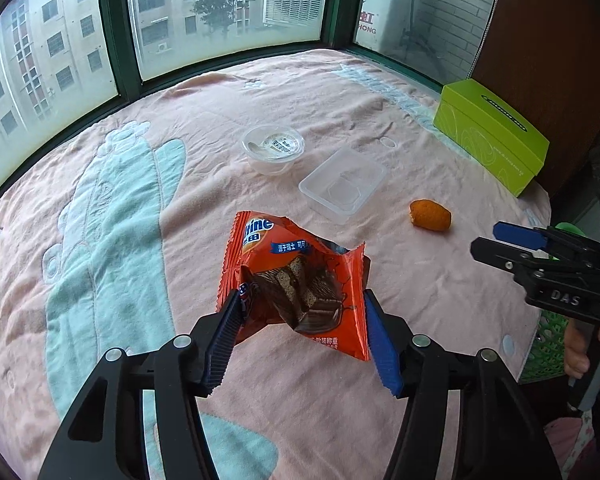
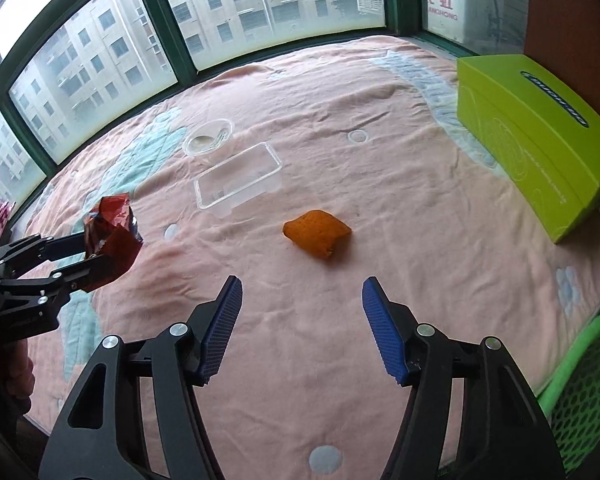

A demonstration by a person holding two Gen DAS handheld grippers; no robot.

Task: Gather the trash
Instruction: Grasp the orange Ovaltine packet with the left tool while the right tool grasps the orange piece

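Observation:
An orange-red snack wrapper [image 1: 296,284] hangs above the pink cloth [image 1: 380,100], torn open at the top. My left gripper [image 1: 300,296] is shut on it, with a blue pad pressing on each side. The right wrist view shows that same wrapper [image 2: 112,236] and left gripper [image 2: 96,254] at the far left. An orange peel-like scrap [image 2: 318,234] lies on the cloth just beyond my right gripper [image 2: 302,282], which stands open with nothing between its fingers. From the left wrist view, the scrap [image 1: 430,215] sits to the upper left of the right gripper [image 1: 486,240].
A round clear cup with a lid [image 1: 273,148] and a clear rectangular container [image 1: 342,184] lie further back on the cloth. A green box [image 2: 536,136] stands at the right edge. A green mesh basket [image 2: 584,392] sits off the cloth's near right corner. Windows line the back.

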